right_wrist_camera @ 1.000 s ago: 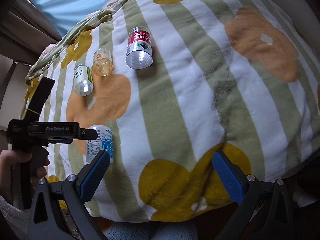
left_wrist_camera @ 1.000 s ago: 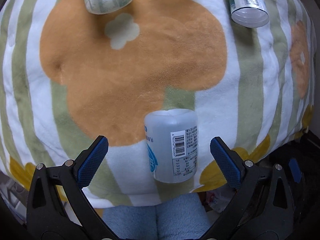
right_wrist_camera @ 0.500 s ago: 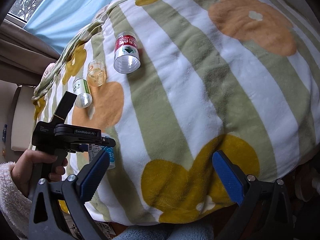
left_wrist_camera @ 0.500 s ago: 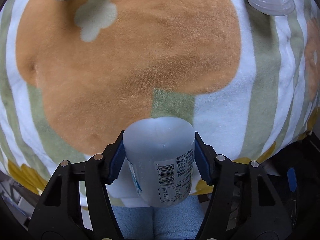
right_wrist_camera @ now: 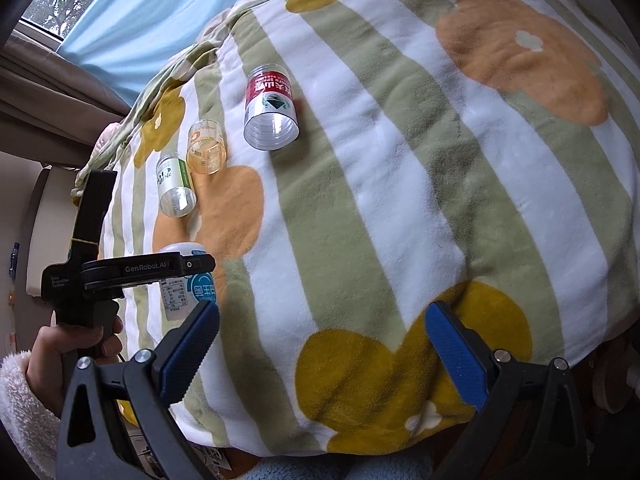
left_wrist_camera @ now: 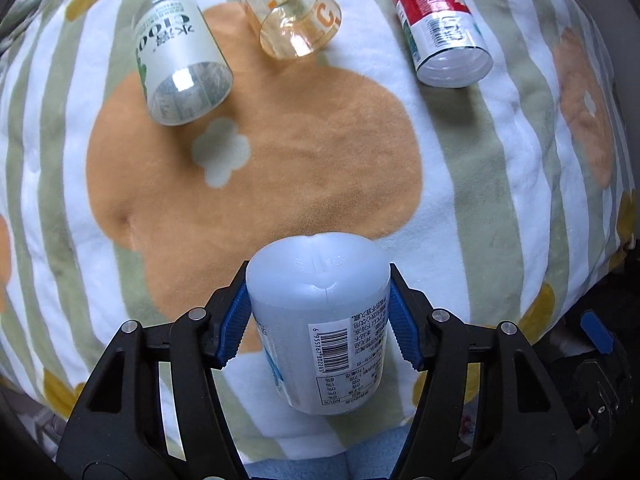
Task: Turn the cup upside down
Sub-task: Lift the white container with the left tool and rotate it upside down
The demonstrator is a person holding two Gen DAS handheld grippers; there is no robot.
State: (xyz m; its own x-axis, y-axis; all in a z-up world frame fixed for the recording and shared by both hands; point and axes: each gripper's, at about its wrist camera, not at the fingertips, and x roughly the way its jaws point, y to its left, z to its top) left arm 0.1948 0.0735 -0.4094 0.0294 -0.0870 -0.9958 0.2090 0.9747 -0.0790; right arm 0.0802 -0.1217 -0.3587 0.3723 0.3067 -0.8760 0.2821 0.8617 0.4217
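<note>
Left wrist view puts the left tongs (left_wrist_camera: 318, 320) at the bottom of the picture, their blue pads (left_wrist_camera: 231, 332) clamped on both sides of a translucent white cup (left_wrist_camera: 320, 320) cut from a bottle. Its closed end points away from the camera, and its label carries a barcode with small print too fine to read. It sits over the near edge of a blanket (left_wrist_camera: 460, 208) with green and white stripes and orange flowers.

Farther up the blanket lie three more cups on their sides, open mouths toward the camera: a white-labelled cup (left_wrist_camera: 180, 60) with green and black lettering, a clear glass (left_wrist_camera: 292, 20) with orange print, and a red-labelled cup (left_wrist_camera: 440, 28) with a barcode.

Right wrist view alone shows a hand (right_wrist_camera: 72, 344) in a fluffy white sleeve (right_wrist_camera: 20, 408) gripping the handle of the left tool, whose side reads "GenRobot.AI". Beneath it the held cup shows a blue emblem on its label. That view also takes in a light blue curtain (right_wrist_camera: 132, 16) and a window corner behind the blanket.

Right tongs (right_wrist_camera: 320, 360) hang with their pads spread wide apart over a yellow flower, holding nothing.
</note>
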